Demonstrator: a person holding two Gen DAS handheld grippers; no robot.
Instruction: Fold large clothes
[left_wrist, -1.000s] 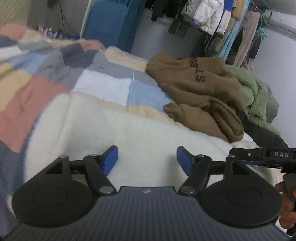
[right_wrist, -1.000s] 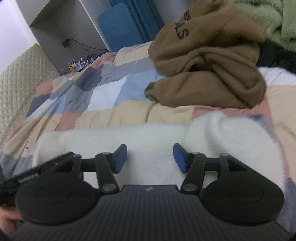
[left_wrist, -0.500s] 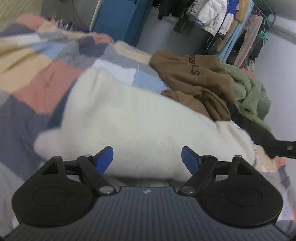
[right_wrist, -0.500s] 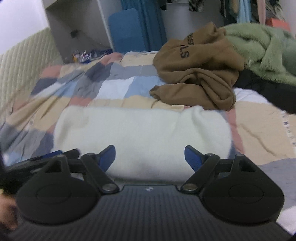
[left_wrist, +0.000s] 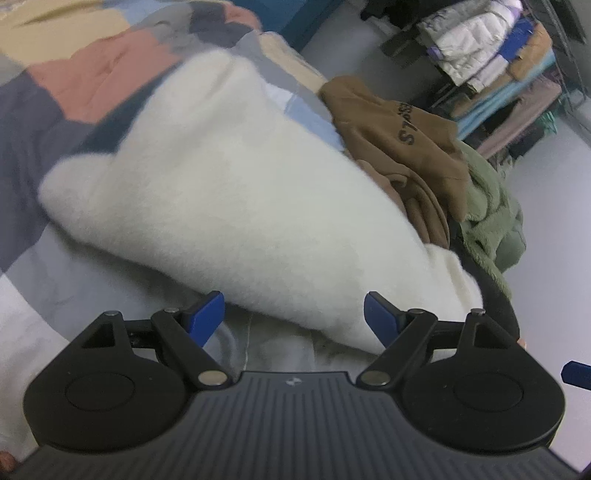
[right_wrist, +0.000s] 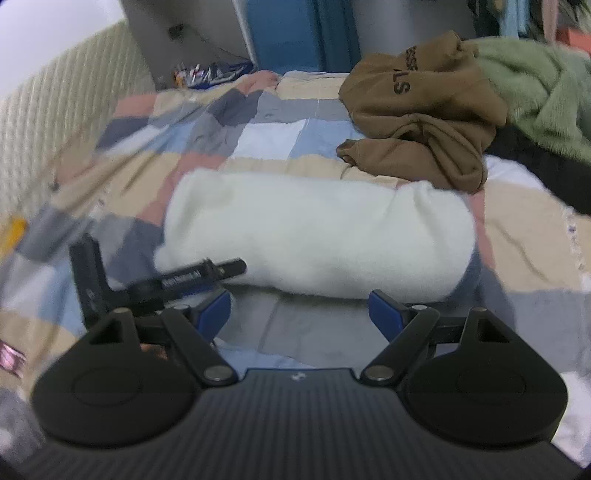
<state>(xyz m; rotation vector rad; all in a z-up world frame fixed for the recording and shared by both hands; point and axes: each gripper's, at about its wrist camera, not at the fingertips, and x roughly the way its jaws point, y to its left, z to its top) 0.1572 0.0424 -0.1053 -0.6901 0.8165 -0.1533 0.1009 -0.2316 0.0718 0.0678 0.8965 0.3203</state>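
- Both grippers have been pulling back from the white fleece (right_wrist: 317, 232), now lying clear of them.
- Fleece is lying folded on the quilt (right_wrist: 229, 122), near the brown hoodie (right_wrist: 421, 110).
- Left gripper (left_wrist: 293, 317) and right gripper (right_wrist: 299, 314) are standing open, holding nothing.

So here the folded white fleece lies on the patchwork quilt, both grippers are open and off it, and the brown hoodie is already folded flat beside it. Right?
Not quite. The brown hoodie is not folded: the right wrist view shows it crumpled in a heap beside the green fleece. The rest holds: the white fleece lies folded on the patchwork quilt, and the left gripper and right gripper are open, off it.
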